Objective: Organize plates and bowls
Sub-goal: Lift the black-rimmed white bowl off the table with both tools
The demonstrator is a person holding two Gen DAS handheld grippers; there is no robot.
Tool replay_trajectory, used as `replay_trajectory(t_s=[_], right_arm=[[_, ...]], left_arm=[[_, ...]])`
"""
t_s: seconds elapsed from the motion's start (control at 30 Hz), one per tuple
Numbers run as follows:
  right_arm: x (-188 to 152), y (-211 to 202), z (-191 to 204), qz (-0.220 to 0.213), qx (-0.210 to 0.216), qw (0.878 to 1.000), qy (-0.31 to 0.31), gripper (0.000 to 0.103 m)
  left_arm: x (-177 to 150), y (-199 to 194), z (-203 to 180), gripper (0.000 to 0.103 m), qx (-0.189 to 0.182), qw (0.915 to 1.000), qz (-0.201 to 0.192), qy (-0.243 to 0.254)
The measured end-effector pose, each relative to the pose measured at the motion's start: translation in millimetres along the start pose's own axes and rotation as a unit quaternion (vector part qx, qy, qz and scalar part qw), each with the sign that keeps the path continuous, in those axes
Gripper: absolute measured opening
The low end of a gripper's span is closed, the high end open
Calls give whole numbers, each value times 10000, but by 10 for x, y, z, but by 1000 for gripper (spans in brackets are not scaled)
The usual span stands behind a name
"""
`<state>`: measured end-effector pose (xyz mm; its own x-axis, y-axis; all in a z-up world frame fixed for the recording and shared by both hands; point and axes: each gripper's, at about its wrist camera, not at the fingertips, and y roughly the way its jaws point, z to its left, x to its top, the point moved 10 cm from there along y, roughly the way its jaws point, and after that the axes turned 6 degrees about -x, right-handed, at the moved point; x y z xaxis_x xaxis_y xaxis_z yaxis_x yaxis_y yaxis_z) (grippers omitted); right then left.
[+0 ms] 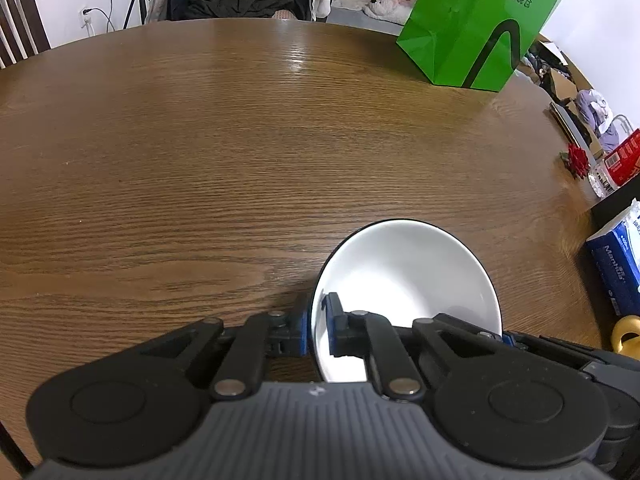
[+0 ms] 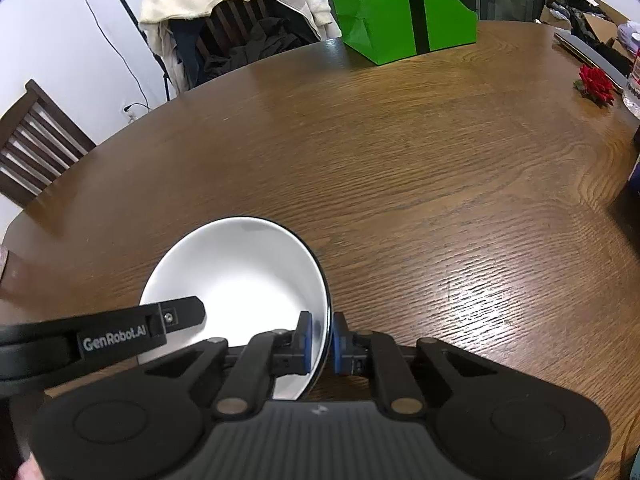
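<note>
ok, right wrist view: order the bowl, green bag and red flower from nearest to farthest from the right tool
1. bowl: rim clamped by the right tool, just left of centre.
2. red flower: far right edge of the table.
3. green bag: standing at the far edge, straight ahead.
Flower and bag are close to call; the bag looks slightly farther.
</note>
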<state>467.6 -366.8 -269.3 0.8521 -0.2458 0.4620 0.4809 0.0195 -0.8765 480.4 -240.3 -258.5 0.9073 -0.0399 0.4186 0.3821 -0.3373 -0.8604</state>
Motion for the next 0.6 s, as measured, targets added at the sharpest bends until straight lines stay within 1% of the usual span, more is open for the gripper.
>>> replay_trajectory(t_s=[0.33, 0.6], right_arm=[[-20, -12, -3, -2, -20, 10000, 43, 9], [-10, -84, -10, -97, 0, 9999, 43, 9]], left_arm=[[9, -21, -4, 10, 16, 10000, -54, 12], [12, -98, -20, 9, 10, 9999, -131, 30]])
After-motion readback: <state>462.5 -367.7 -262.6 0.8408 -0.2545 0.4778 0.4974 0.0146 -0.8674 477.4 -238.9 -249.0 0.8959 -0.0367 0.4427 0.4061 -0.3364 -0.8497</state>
